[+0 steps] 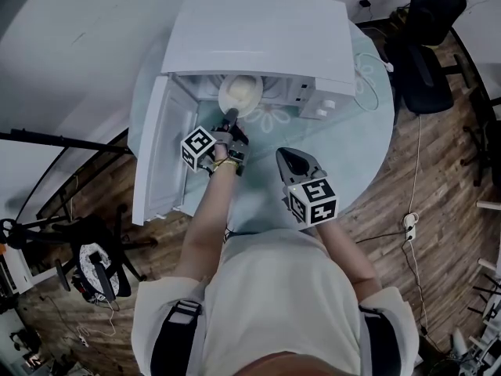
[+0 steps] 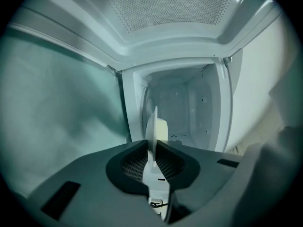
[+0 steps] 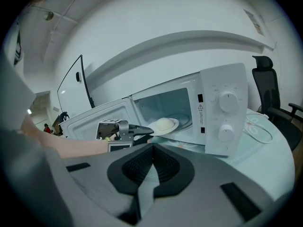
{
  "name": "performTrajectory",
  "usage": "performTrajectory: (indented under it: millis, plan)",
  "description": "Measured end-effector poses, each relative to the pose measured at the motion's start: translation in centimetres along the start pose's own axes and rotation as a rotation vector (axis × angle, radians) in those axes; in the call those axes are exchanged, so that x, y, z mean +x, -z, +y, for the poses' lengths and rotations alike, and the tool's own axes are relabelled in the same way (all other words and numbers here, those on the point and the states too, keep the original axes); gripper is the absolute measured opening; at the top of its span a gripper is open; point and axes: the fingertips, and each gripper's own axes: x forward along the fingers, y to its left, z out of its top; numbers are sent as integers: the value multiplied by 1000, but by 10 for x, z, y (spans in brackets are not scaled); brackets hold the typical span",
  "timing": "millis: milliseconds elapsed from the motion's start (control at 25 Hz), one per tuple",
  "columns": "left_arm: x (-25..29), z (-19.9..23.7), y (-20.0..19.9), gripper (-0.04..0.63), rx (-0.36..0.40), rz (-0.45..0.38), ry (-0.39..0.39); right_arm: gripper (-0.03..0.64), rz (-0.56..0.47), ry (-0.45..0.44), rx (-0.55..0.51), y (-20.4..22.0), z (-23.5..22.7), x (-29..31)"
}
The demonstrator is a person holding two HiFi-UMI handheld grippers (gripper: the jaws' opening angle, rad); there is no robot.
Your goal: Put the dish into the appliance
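1. Left claw [image 2: 152, 149] is clamped on the near rim of the dish [image 1: 240, 92]. Likely reason: a rim grip keeps the pads off the pale food mound.
2. Dish sits at the mouth of the microwave [image 1: 258, 30], partly inside, seemingly not yet set down.
3. Door [image 1: 153, 147] is swung wide left, leaving the opening free.
4. Right claw [image 3: 151, 148] is together and empty, over the near tabletop [image 1: 352, 147], out of the way.
5. Warning-triangle label [image 3: 200, 109] on the panel; print too small to read.

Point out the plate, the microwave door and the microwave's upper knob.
plate [image 3: 175, 123]: right gripper view, right rim.
microwave door [image 1: 155, 149]: head view, inner face.
upper knob [image 3: 228, 101]: right gripper view, front face.
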Motion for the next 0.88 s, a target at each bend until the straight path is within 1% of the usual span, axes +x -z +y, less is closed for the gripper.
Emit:
performTrajectory:
  millis: [360, 520, 720, 880]
  plan:
    - [25, 2, -7, 43, -22, 6, -6, 5, 26, 1, 11, 8, -4, 7]
    - [35, 1, -11, 43, -9, 7, -17, 5, 31, 0, 13, 9, -4, 9]
    - [44, 1, -13, 43, -18, 9, -25, 5, 27, 2, 18, 7, -5, 11]
    - [51, 0, -15, 42, -8, 19, -46, 5, 26, -3, 20, 8, -4, 13]
